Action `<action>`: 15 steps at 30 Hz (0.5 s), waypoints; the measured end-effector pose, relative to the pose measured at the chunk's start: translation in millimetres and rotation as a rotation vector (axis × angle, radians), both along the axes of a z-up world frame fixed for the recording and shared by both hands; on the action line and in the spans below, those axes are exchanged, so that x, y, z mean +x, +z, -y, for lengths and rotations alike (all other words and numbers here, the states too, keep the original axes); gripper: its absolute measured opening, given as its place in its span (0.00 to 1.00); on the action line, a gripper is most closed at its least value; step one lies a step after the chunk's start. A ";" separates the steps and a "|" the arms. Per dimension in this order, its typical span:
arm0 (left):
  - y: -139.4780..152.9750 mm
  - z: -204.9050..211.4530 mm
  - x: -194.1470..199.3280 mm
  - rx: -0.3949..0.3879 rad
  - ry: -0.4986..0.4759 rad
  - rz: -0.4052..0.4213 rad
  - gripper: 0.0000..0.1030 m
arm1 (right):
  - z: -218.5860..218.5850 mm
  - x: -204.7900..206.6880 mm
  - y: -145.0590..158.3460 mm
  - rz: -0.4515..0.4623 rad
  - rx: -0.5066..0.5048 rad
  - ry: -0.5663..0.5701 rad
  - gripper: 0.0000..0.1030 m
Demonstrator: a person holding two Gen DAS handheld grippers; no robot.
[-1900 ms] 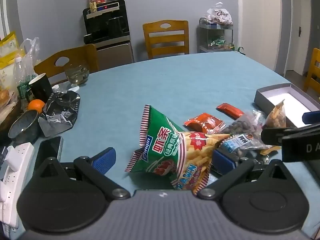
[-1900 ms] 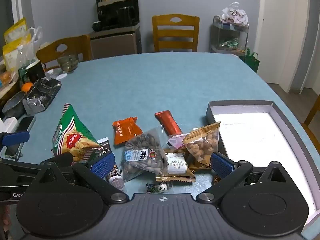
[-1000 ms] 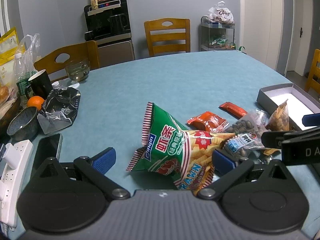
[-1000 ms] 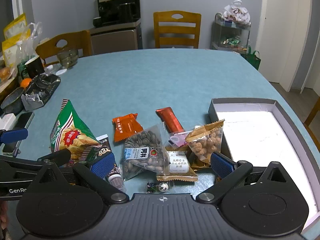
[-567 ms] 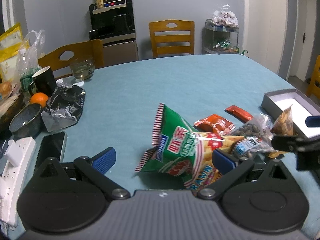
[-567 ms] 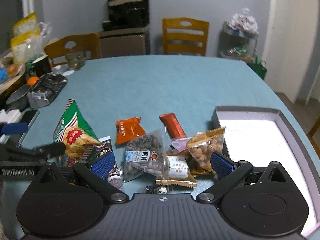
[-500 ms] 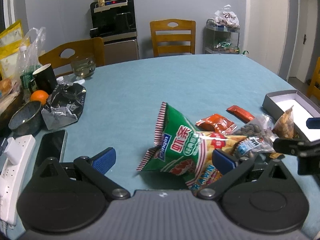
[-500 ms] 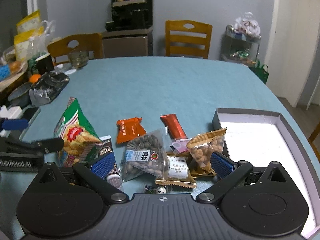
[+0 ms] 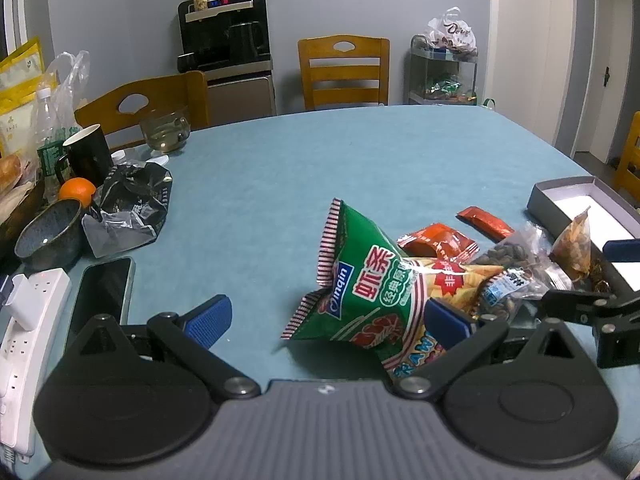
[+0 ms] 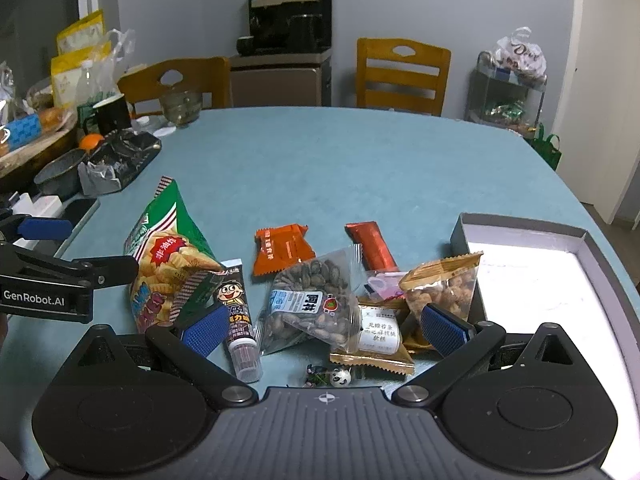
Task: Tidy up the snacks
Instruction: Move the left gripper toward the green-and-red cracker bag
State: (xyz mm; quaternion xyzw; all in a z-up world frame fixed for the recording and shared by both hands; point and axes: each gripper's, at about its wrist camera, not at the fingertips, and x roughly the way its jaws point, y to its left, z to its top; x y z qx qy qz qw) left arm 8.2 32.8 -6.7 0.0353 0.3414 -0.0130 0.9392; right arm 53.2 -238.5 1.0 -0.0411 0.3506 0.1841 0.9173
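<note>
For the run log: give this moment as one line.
left gripper: open, empty | right gripper: open, empty | snacks: on table | box: empty

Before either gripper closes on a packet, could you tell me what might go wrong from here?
The snacks overlap: the seed bag lies against the gold sachet, so the open right gripper may lift two at once. The puffy prawn cracker bag stands tilted beside the open left gripper and could crush or slip. The two grippers sit close together and might collide on the way to the grey box.
</note>
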 end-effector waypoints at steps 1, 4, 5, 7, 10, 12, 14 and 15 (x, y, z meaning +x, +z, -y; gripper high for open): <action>-0.3 0.2 0.3 0.001 -0.001 -0.001 1.00 | -0.1 0.4 -0.7 -0.002 -0.001 0.000 1.00; -0.6 1.4 0.9 0.003 -0.002 -0.003 1.00 | 0.9 1.0 -1.9 -0.006 -0.001 -0.004 1.00; -0.5 1.1 1.2 0.002 -0.002 -0.003 1.00 | 1.6 1.2 -1.9 -0.006 -0.001 -0.005 1.00; -0.7 1.2 1.2 0.004 0.000 -0.004 1.00 | 3.7 2.0 -2.3 -0.006 0.002 -0.011 1.00; -1.0 0.4 2.2 0.000 -0.009 -0.003 1.00 | 6.6 2.5 -2.4 -0.003 -0.001 -0.021 1.00; -1.3 1.2 2.6 -0.008 -0.027 -0.004 1.00 | 7.1 0.3 -1.9 0.023 -0.025 -0.028 1.00; -1.3 3.0 2.1 -0.009 -0.040 0.006 1.00 | 8.0 -2.1 -1.7 0.056 -0.041 -0.037 1.00; -1.3 4.4 1.9 -0.004 -0.044 0.008 1.00 | 9.5 -3.8 -1.8 0.076 -0.037 -0.040 1.00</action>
